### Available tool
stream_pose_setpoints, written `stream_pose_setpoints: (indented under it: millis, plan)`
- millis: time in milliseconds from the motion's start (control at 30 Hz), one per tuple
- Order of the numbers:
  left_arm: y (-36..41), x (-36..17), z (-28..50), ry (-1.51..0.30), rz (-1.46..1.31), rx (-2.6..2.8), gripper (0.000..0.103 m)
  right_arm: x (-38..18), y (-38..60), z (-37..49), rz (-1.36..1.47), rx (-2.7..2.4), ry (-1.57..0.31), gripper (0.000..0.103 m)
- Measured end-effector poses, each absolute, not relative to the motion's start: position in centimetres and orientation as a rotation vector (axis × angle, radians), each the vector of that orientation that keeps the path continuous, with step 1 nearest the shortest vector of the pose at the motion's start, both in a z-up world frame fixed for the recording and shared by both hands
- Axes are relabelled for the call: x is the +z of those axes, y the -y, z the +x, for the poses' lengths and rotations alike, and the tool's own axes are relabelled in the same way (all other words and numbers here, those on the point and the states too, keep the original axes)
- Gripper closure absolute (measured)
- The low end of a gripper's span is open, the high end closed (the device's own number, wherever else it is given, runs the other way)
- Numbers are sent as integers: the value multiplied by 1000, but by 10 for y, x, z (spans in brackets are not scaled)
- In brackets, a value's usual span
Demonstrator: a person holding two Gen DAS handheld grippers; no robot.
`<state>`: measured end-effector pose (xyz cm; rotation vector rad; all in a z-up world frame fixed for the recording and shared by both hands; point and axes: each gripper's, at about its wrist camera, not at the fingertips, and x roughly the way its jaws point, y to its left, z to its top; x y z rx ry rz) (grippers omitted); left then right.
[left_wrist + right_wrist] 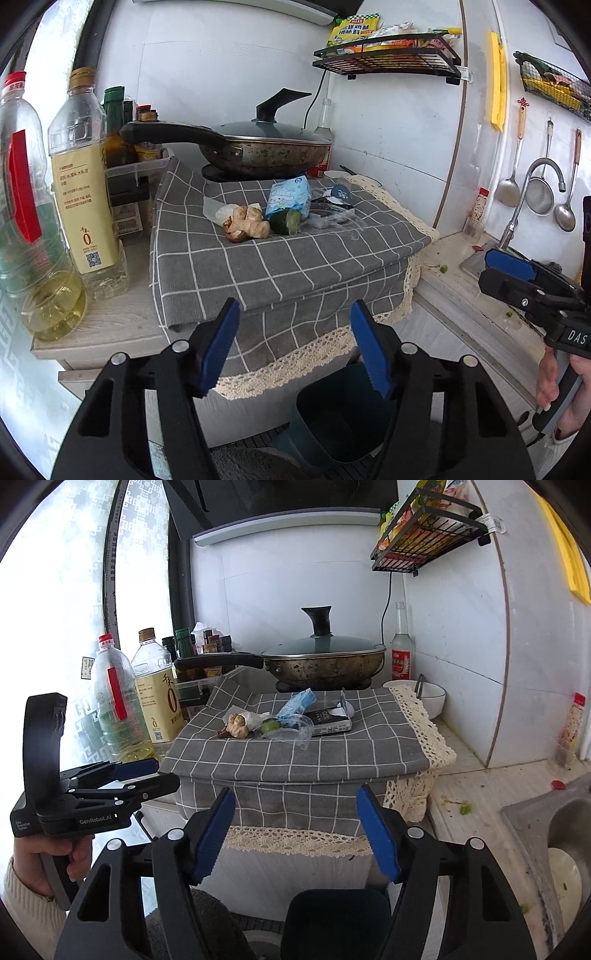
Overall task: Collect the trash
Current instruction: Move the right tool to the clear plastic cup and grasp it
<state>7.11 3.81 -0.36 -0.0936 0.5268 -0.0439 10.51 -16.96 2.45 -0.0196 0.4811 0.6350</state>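
Observation:
A small heap of trash lies on the grey checked cloth (295,269): a brown ginger-like lump (248,223), a green vegetable scrap (284,221), a blue-and-white packet (288,195), crumpled clear plastic (340,218) and a dark flat carton (330,722). My left gripper (294,310) is open and empty, short of the cloth's front edge. To the right of it, my right gripper (295,794) is also open with nothing between its fingers. A dark bin (340,421) stands on the floor below both.
A lidded wok (266,147) sits behind the trash, its handle pointing left. Oil bottles (85,184) stand at the left. A white bowl (430,696), a faucet (532,192) and a sink (554,823) are at the right. A wire shelf (388,55) hangs above.

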Motion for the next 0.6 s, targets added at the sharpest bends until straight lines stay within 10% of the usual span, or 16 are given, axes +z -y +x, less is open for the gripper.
stream_pose_setpoints:
  millis: [267, 600]
  plan:
    - [-65, 5, 127, -579, -33, -43, 61, 13, 137, 163, -24, 696, -546, 64]
    - [-77, -2, 173, -646, -13, -11, 69, 4, 116, 213, -45, 716, -582, 65]
